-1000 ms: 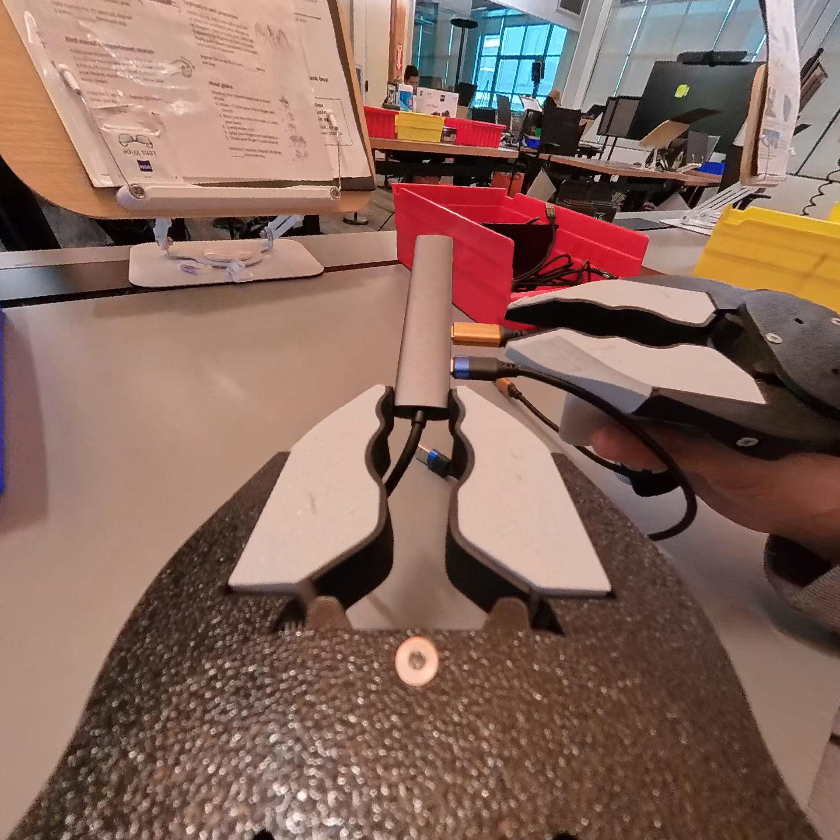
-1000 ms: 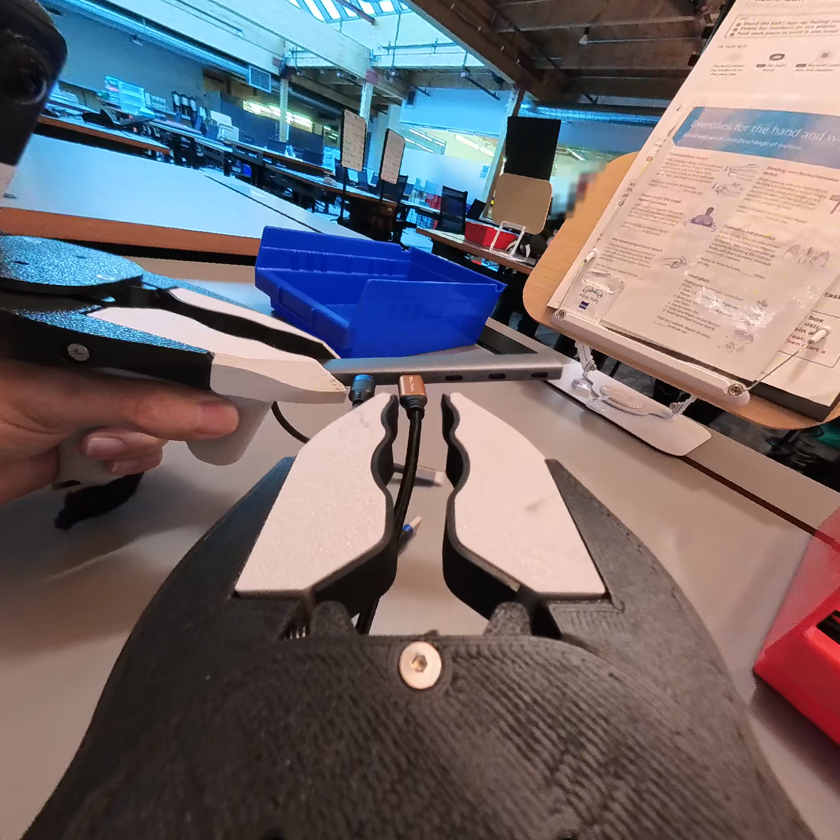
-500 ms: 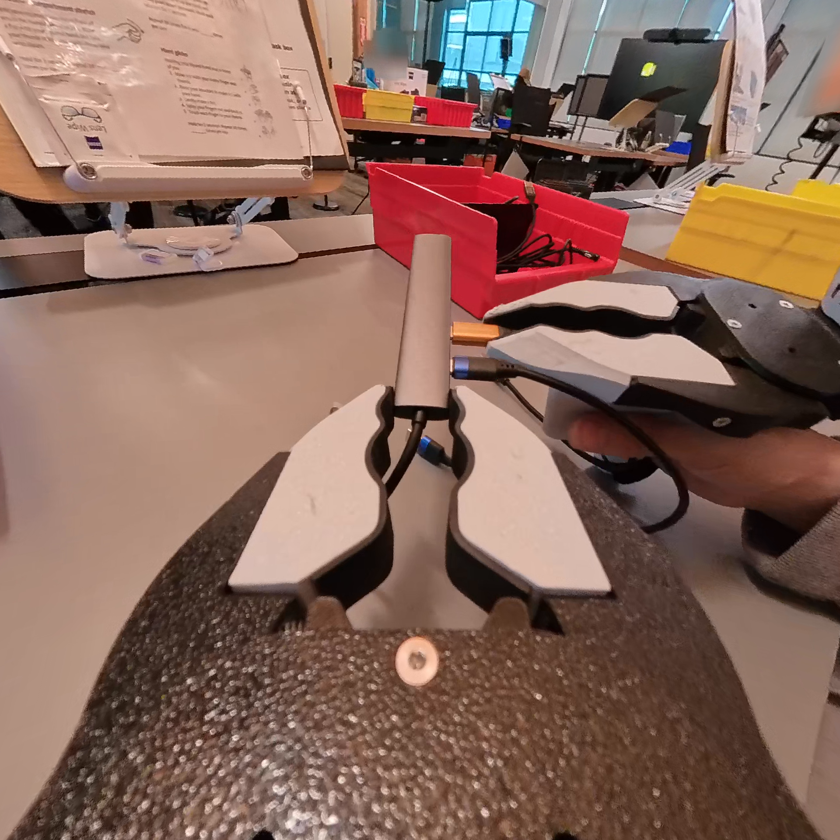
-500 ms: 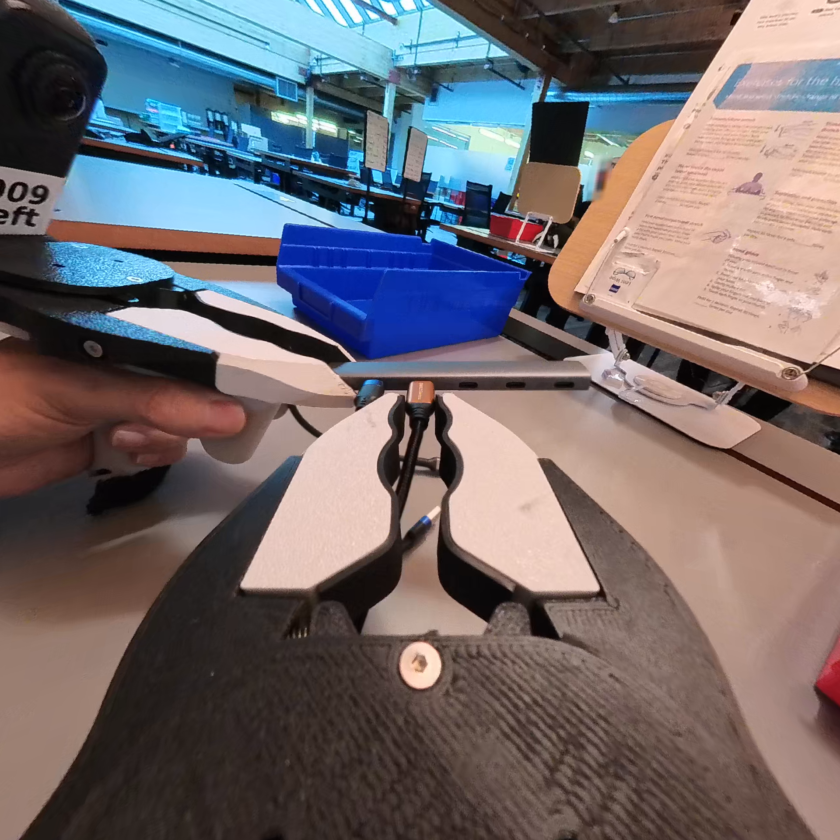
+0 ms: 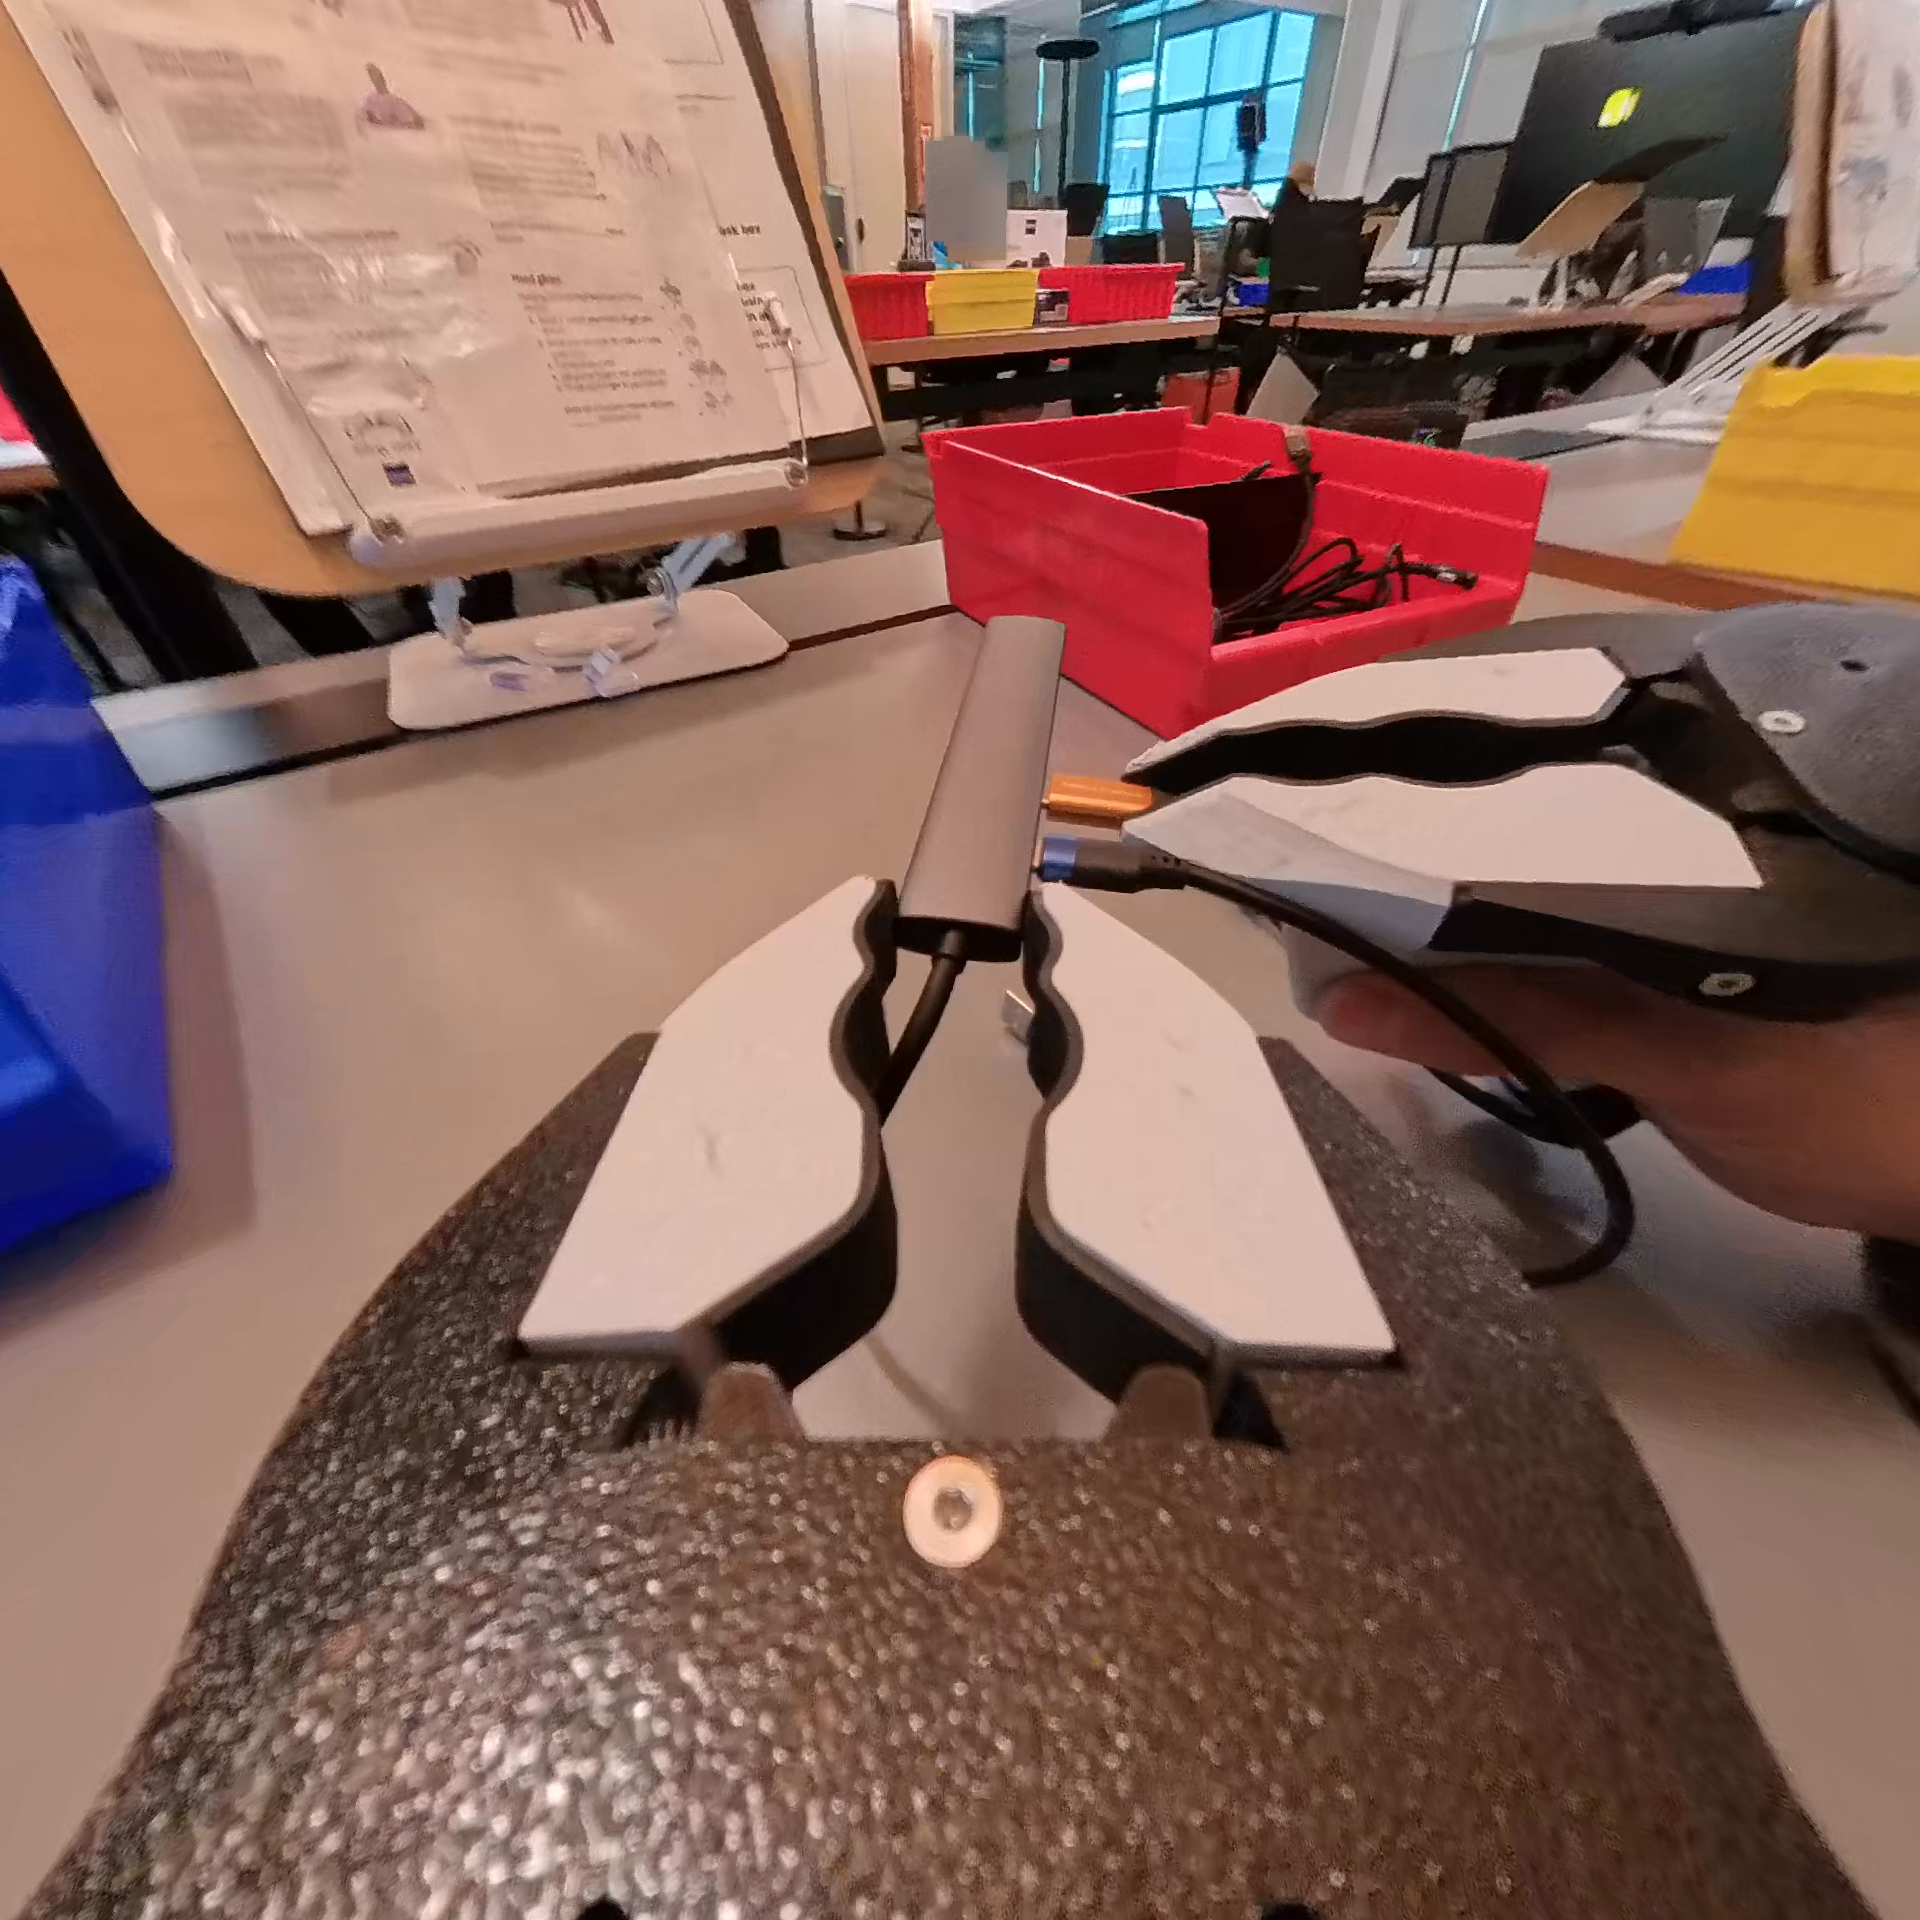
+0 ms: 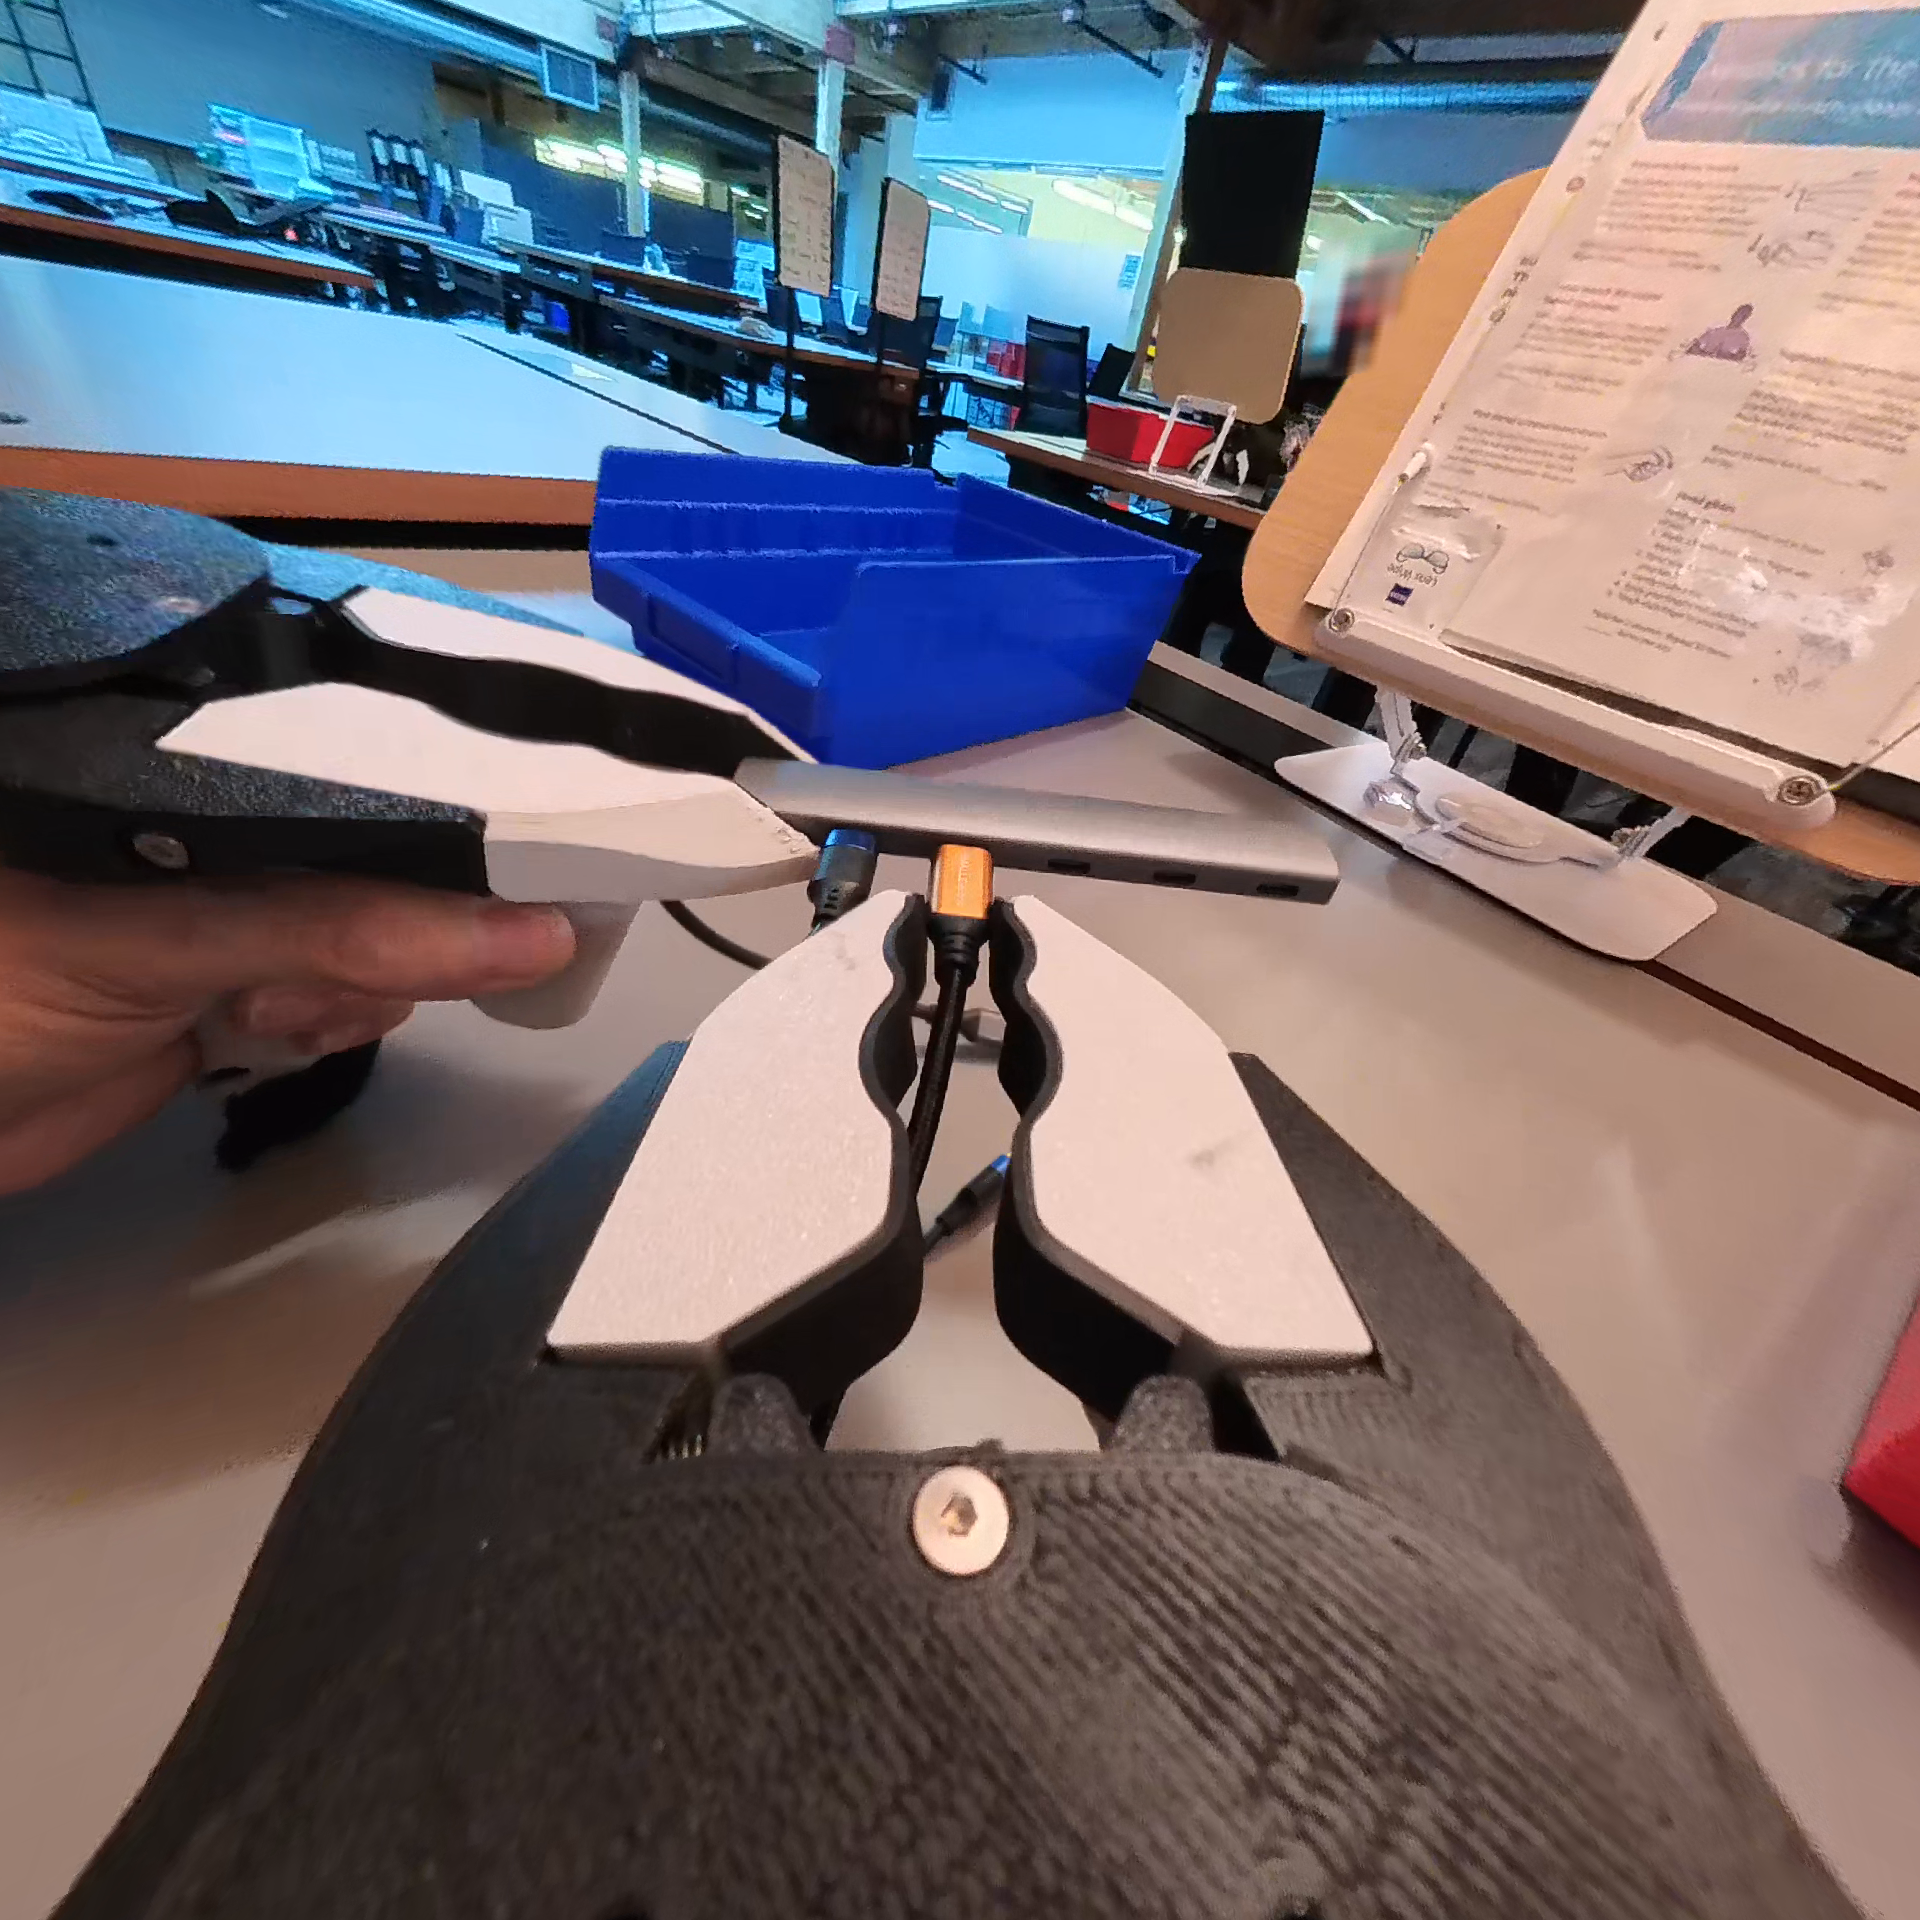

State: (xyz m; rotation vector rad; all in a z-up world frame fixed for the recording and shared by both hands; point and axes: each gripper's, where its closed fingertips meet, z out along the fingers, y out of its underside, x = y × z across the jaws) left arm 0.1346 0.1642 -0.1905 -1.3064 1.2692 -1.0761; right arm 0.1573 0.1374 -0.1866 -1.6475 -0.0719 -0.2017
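A slim grey hub (image 5: 987,769) is held above the grey table. My left gripper (image 5: 956,914) is shut on its near end, where its black lead hangs down. My right gripper (image 6: 958,914) is shut on an orange plug (image 6: 958,878) with a braided black cable, and the plug sits in a port on the hub's side (image 6: 1039,826). A blue plug (image 6: 847,852) with a black cable sits in the port beside it. In the left wrist view the right gripper (image 5: 1138,795) comes in from the right at the orange plug (image 5: 1096,798), above the blue plug (image 5: 1081,860).
A red bin (image 5: 1091,561) holding black cables stands behind the hub, a yellow bin (image 5: 1818,468) far right. A blue bin (image 6: 935,623) stands on the left side. A tilted board with printed sheets (image 5: 416,260) stands on a white base. A loose blue-tipped connector (image 6: 977,1195) lies on the table. Some 4 centimetres of space lies between my two pairs of fingers.
Both grippers and the hub have swung left together, bringing the blue bin into the left wrist view. The right gripper has closed in on the orange plug, which now sits closer against the hub.
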